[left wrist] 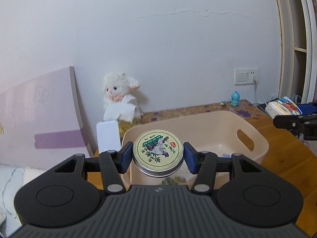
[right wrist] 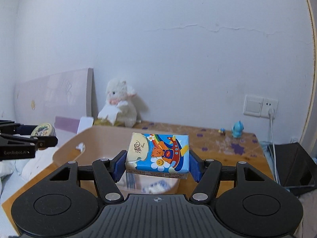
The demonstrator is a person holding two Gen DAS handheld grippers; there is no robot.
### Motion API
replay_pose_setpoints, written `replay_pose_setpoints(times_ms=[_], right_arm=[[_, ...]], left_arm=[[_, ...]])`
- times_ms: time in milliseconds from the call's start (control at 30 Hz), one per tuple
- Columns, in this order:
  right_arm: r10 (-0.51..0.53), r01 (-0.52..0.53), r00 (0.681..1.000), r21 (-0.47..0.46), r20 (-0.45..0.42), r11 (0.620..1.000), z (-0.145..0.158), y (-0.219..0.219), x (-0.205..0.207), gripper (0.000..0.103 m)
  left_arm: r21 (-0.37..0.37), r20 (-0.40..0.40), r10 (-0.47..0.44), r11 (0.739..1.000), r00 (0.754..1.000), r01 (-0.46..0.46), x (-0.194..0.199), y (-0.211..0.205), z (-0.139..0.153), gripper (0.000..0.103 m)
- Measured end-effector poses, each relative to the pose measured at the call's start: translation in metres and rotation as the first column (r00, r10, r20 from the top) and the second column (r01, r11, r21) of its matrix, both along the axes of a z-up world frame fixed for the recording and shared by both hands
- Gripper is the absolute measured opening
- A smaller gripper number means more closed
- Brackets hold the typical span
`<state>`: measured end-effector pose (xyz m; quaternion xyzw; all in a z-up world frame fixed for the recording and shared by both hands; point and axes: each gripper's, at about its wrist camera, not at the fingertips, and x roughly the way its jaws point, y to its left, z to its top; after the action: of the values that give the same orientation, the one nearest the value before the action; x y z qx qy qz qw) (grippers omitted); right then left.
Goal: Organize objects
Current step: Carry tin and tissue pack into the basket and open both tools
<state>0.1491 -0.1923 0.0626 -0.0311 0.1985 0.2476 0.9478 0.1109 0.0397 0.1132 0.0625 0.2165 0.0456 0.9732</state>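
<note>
In the left wrist view, our left tool is closed on a round tin at the centre of the frame, its blue pads pressed against opposite sides of the rim with the printed lid facing up. We judge it is carried level so it can go straight down into the beige bin just behind and below it. The bin's near rim lies under the tin and its handle slot sits at centre right; the space above its mouth is open. A stuffed lamb leans on the wall behind, well apart.

In the right wrist view, our right tool grips a tissue pack by its short ends, flat, at the centre of the frame. The bin is below and to the left, with some items already on its floor. The left tool hovers at the left edge over the bin's far rim, so both loads share one opening; going in one after the other looks safer. The tabletop on the right offers free room.
</note>
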Motion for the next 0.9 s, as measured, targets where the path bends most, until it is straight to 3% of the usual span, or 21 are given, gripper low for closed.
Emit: replay_pose_setpoints(times_ms=[233,533,800,900], right_arm=[[-0.017,0.017,1.0,0.01,-0.002,1.0,0.002,0.018,0.031,0.061],[-0.025,0.022,0.998,-0.056,-0.059,0.998,-0.025,0.043,0.071,0.061],[-0.006,-0.024,0.987,-0.187,-0.158,0.982,-0.057,0.071,0.092,0.061],[-0.004,-0.039,0.982,-0.222,-0.19,0.974,-0.067,0.076,0.095,0.061]], left_arm=[[-0.04,-0.029,0.025,0.999,0.999,-0.026,0.048,-0.006,-0.01,0.056],[0.002,-0.168,0.033,0.999,0.985,-0.033,0.108,-0.013,-0.045,0.056],[0.02,-0.334,0.074,0.997,0.94,-0.072,0.136,-0.016,-0.08,0.056],[-0.014,-0.389,0.062,0.997,0.919,-0.073,0.143,-0.012,-0.086,0.056]])
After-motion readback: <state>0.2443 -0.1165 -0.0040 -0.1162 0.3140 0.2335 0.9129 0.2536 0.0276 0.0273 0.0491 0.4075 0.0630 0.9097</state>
